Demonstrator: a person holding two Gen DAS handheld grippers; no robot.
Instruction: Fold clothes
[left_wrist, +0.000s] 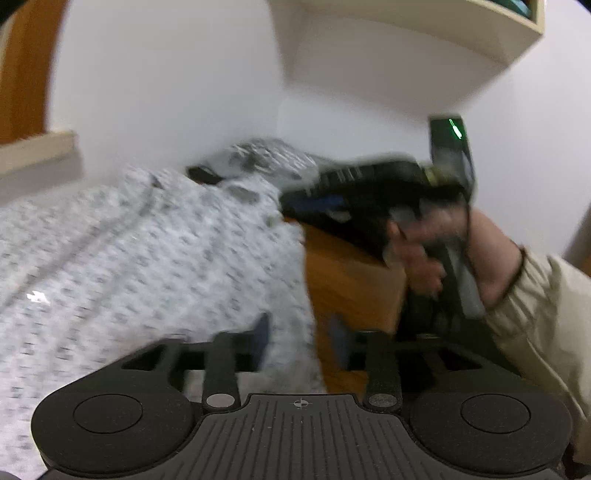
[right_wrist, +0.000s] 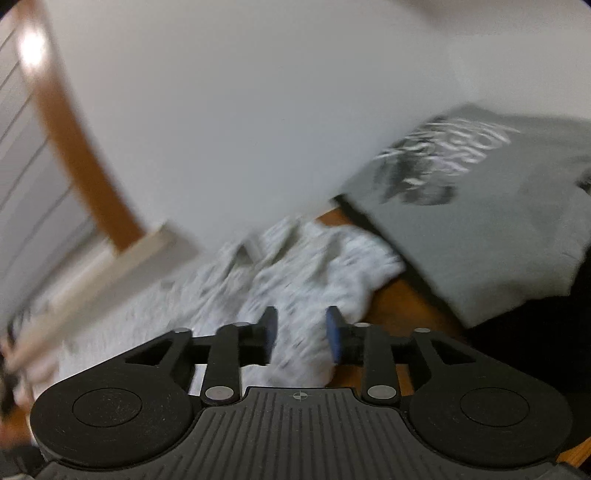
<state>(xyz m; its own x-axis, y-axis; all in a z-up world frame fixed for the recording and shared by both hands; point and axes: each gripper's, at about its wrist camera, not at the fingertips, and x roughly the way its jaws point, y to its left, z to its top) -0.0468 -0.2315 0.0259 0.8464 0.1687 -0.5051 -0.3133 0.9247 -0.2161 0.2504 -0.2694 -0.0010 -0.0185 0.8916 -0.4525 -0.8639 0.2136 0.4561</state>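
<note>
Motion blur smears the patterned white garment (left_wrist: 147, 240), its print unreadable and its left side cropped.

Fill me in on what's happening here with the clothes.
A person holds a two-finger gripper in each hand over a wooden table. A white patterned garment lies spread and rumpled on it, and a grey printed T-shirt lies beside it near the wall. The left gripper and the right gripper are both open and hold nothing. The frames are blurred, so no fold is visibly made yet.
</note>
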